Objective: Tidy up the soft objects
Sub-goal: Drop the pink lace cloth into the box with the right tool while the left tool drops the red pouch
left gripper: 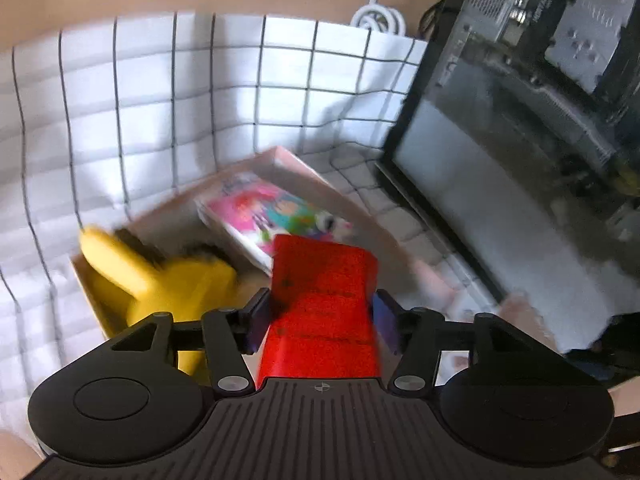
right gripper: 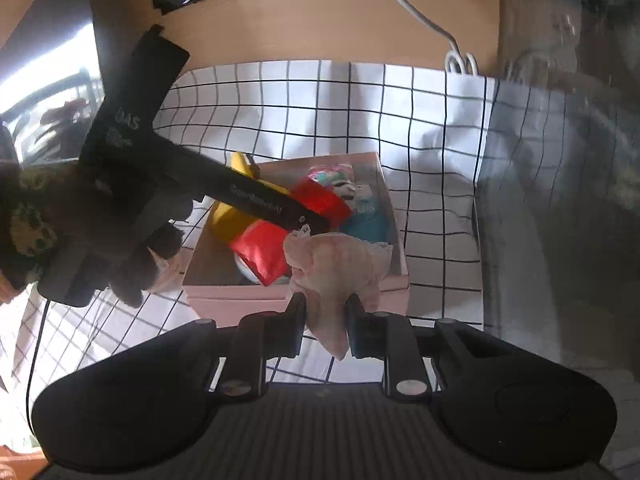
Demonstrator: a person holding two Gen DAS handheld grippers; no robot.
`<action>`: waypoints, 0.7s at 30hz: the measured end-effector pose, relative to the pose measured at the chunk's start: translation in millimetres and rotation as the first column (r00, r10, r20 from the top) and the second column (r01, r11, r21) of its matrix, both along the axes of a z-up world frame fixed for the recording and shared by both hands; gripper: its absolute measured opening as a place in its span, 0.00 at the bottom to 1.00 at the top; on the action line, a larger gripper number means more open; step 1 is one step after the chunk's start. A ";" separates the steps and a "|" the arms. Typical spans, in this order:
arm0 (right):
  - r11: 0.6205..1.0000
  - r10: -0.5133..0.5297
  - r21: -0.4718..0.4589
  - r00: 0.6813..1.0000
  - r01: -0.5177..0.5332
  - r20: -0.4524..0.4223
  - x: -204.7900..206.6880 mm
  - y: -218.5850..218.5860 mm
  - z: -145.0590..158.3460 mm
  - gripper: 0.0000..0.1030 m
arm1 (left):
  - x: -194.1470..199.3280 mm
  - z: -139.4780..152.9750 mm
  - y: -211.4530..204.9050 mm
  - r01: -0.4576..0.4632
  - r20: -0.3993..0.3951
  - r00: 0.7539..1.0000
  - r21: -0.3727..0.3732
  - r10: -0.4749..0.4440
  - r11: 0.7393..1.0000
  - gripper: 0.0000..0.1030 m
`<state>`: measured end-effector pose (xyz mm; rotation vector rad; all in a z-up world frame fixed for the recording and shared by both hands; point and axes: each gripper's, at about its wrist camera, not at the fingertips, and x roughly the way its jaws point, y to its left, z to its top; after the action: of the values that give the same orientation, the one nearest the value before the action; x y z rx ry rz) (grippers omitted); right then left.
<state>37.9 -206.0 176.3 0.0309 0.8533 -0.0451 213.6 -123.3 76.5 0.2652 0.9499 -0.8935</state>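
My left gripper hangs over an open pink box. A red soft block stands between its fingers, unsqueezed, and the pads do not seem to press it. Inside the box lie a yellow plush and a colourful printed soft item. In the right wrist view my right gripper is shut on a pale pink frilly cloth, held just in front of the box. From there the left gripper reaches into the box across the red block and yellow plush.
A white cloth with a black grid covers the table. A glass-sided computer case stands close to the box on the right. A white coiled cable lies behind the cloth. A gloved hand holds the left gripper.
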 end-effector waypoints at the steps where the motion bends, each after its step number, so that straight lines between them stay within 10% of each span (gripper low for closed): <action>1: 1.000 -0.005 0.004 1.000 0.005 0.004 2.5 -0.2 -3.5 0.20 | -0.1 -2.6 -2.8 0.005 0.022 1.000 0.018 -0.005 1.000 0.66; 21: 1.000 0.002 -0.010 0.999 -0.001 0.040 148.3 47.4 -41.6 0.20 | -39.0 77.4 124.4 -0.190 0.028 0.977 -0.347 0.213 0.918 0.59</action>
<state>186.3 -158.6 134.7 0.0218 0.8132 -0.0470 174.6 1.1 153.9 -0.1019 0.7300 -0.8375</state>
